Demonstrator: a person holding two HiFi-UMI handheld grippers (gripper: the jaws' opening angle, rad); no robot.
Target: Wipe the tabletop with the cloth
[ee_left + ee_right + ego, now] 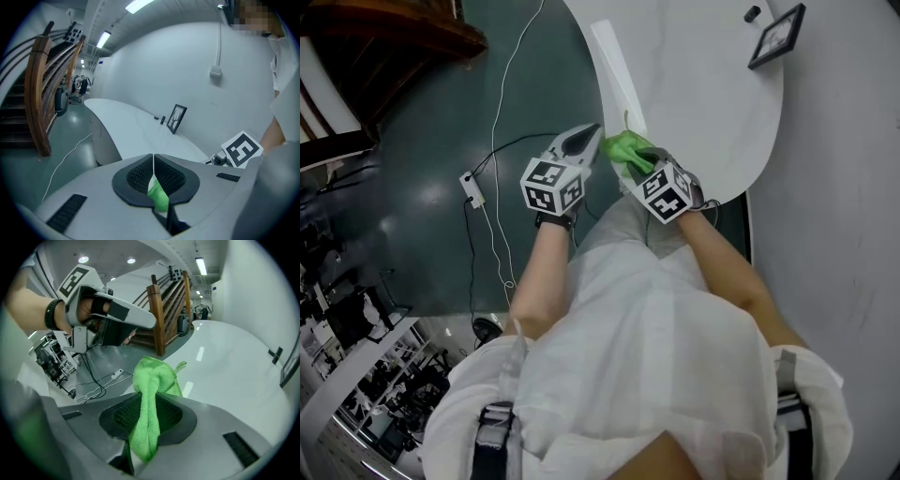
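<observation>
Green cloth (628, 150) is hanging at the table (703, 94) rim in the head view, between left gripper (584, 142) and right gripper (639, 165). The frame (776, 36) is sitting well off, so I'm judging the sweep room as wide.

Left gripper view: the jaws are pressing together on a thin green sliver (158, 196); whether it's cloth I can't tell.

Right gripper view: the jaws are clamping the cloth. I'm wanting it laid flat, stroking inward from the edge.

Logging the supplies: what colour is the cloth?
Bright green; the right gripper view shows the cloth best.
</observation>
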